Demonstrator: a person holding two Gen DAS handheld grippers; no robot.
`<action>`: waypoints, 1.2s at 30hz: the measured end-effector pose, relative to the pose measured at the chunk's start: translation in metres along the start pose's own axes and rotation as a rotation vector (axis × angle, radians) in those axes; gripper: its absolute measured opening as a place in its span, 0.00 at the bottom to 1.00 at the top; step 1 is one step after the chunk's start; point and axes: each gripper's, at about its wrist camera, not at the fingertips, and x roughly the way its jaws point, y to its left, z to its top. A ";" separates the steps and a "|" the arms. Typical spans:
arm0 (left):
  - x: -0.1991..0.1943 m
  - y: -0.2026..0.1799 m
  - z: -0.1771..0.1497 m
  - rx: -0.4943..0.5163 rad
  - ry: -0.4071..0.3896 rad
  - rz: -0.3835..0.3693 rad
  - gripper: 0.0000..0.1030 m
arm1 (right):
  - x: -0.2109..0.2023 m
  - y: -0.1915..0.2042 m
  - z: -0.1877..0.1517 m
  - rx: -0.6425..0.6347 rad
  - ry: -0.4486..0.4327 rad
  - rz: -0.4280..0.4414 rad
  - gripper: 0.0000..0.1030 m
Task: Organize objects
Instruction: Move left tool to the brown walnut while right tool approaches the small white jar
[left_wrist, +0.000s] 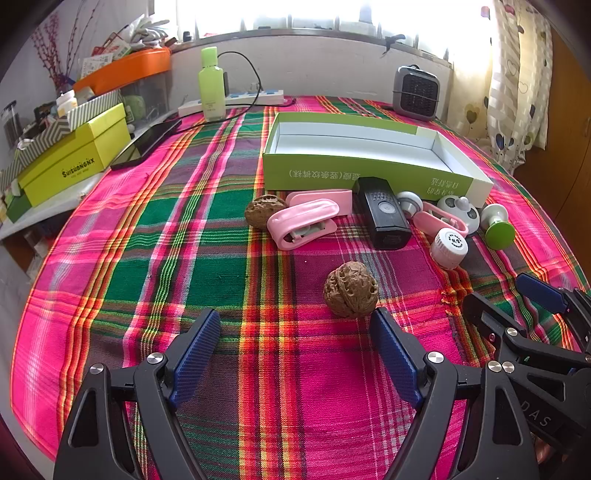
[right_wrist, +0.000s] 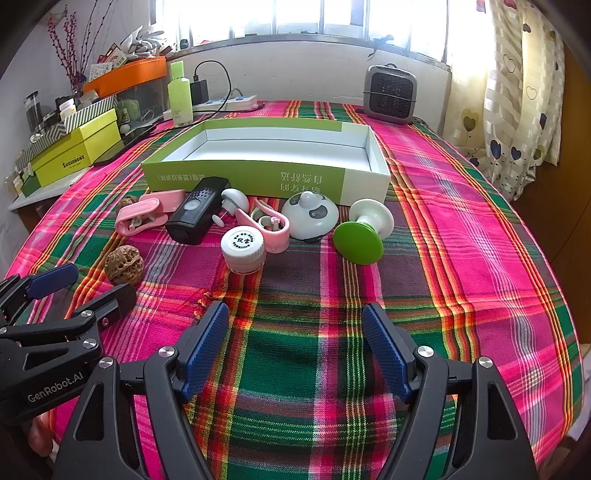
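Both grippers spread wide and empty, with the loose items lying ahead of them in front of the tray.

The near walnut (left_wrist: 351, 294) sits just beyond the left gripper (left_wrist: 295, 325), a little right of its centre line and close to the right-hand pad, so the left hand is nearer to it. The right gripper (right_wrist: 295, 321) holds nothing and touches nothing; the white cap (right_wrist: 243, 249) and the green-topped knob (right_wrist: 357, 238) lie farther off. The open green tray (left_wrist: 369, 173) lies behind the clutter, its long side running left to right; it looks empty, though the near wall hides part of its floor.
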 end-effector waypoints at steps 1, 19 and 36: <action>0.000 0.000 0.000 0.001 0.000 0.000 0.81 | 0.000 0.000 0.000 0.000 0.000 0.000 0.73; -0.001 -0.001 0.000 0.003 0.000 -0.007 0.80 | 0.000 0.001 0.000 0.000 0.000 0.000 0.73; 0.001 0.002 0.013 0.019 -0.012 -0.053 0.70 | 0.012 0.006 0.019 -0.058 0.048 0.082 0.72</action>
